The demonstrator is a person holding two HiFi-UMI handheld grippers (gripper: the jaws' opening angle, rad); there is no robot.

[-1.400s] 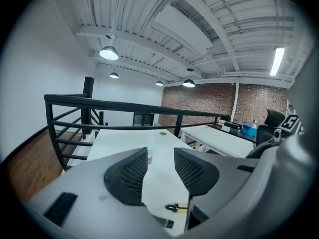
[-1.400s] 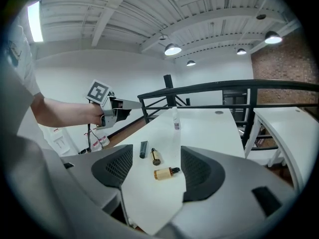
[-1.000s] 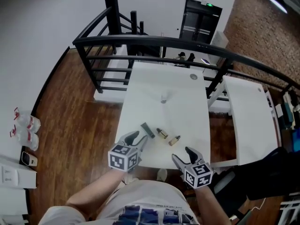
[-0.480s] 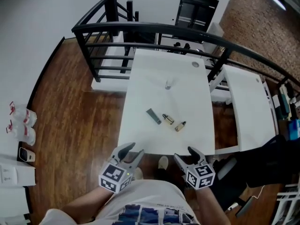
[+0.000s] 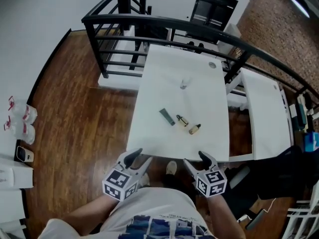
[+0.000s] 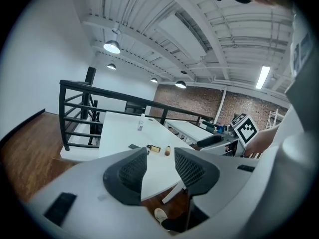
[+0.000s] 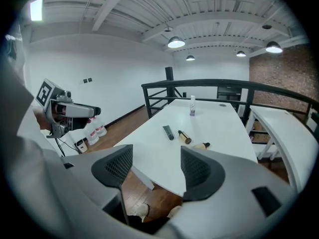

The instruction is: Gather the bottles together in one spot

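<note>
Gathering is judged part done at most. Lying close together mid-table are noted a grey tube, an amber bottle just beside it, and a tan bottle near that. A clear bottle stands upright well apart, toward the far end of the white table, and is left to be brought in. The left gripper and right gripper are held off the near edge, jaws apart, nothing between them. The left jaws have just been opening.

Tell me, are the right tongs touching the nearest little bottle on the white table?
Apart. The head view shows the right tongs hovering at the near edge of the table, with bare white surface between them and the nearest bottle.
</note>
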